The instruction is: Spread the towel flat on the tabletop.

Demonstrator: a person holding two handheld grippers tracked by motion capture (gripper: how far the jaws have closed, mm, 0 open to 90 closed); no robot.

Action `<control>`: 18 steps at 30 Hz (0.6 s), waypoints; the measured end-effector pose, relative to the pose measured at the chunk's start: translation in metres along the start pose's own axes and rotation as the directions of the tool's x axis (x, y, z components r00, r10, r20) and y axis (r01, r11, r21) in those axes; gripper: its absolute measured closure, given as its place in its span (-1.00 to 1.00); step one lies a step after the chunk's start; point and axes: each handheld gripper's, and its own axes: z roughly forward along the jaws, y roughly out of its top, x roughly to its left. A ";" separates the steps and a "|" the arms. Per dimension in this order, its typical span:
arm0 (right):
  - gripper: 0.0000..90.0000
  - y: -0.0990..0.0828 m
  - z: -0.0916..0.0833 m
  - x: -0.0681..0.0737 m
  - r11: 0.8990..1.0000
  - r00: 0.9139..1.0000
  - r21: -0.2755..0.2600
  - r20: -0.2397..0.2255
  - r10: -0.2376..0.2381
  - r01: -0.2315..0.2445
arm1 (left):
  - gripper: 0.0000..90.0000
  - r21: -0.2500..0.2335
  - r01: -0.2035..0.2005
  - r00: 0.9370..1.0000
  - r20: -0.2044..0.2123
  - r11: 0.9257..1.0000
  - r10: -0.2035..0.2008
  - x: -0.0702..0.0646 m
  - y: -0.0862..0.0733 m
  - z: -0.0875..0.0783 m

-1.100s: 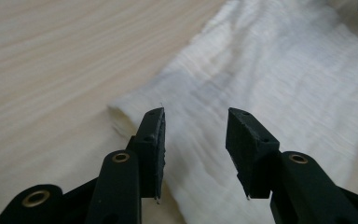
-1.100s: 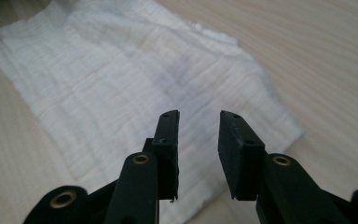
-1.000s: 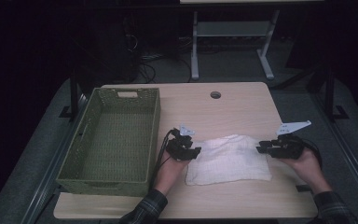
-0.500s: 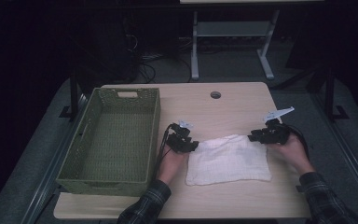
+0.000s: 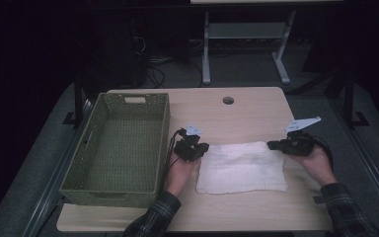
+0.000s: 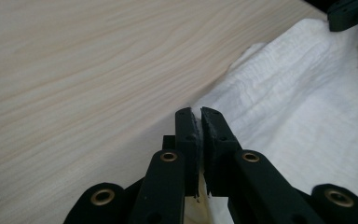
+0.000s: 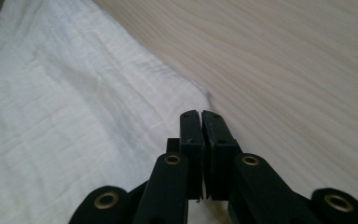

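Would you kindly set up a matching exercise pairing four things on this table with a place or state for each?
Things:
1. basket
2. towel
3. left gripper
4. cable hole

Places or states:
A. shut at the towel's far left corner
B. near the table's far edge
C. empty, on the table's left side
D. lying flat between both grippers

Pairs: 1-C, 2-D, 3-A, 4-B

surface: wooden table [image 5: 246,118] | on it: green basket [image 5: 121,148], white towel [image 5: 242,168]
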 end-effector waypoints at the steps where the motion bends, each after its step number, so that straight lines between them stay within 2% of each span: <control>1: 0.93 -0.001 -0.005 0.004 1.000 1.000 -0.006 0.000 -0.004 0.004 | 0.89 -0.005 -0.006 1.000 0.003 1.000 0.006 -0.003 -0.001 -0.003; 2: 0.93 -0.003 -0.007 0.007 1.000 1.000 -0.014 0.002 -0.020 0.020 | 0.89 -0.010 -0.019 1.000 0.009 1.000 0.019 -0.008 -0.003 -0.008; 5: 0.93 -0.008 -0.018 0.020 1.000 1.000 -0.022 -0.004 -0.022 0.022 | 0.89 -0.006 -0.038 0.999 0.030 0.999 0.038 -0.019 -0.010 -0.016; 8: 0.93 -0.017 -0.022 0.032 0.999 0.999 -0.011 -0.021 -0.037 0.037 | 0.88 0.021 -0.056 0.997 0.055 0.998 0.055 -0.028 -0.020 -0.021; 10: 0.93 -0.026 -0.022 0.039 0.999 0.998 0.011 -0.032 -0.046 0.046 | 0.88 0.040 -0.054 0.996 0.072 0.998 0.052 -0.032 -0.027 -0.023; 14: 0.93 -0.036 -0.024 0.048 0.999 0.998 0.028 -0.052 -0.034 0.035 | 0.88 0.075 -0.069 0.994 0.095 0.995 0.061 -0.039 -0.038 -0.024; 15: 0.93 -0.044 -0.023 0.054 0.998 0.997 0.053 -0.074 -0.034 0.038 | 0.88 0.102 -0.063 0.993 0.102 0.993 0.053 -0.040 -0.043 -0.023; 17: 0.93 -0.049 -0.022 0.057 0.997 0.996 0.077 -0.085 -0.025 0.031 | 0.88 0.136 -0.063 0.993 0.105 0.989 0.049 -0.039 -0.049 -0.020; 18: 0.93 -0.051 -0.021 0.059 0.996 0.996 0.089 -0.090 -0.018 0.026 | 0.87 0.164 -0.064 0.993 0.107 0.984 0.047 -0.038 -0.051 -0.017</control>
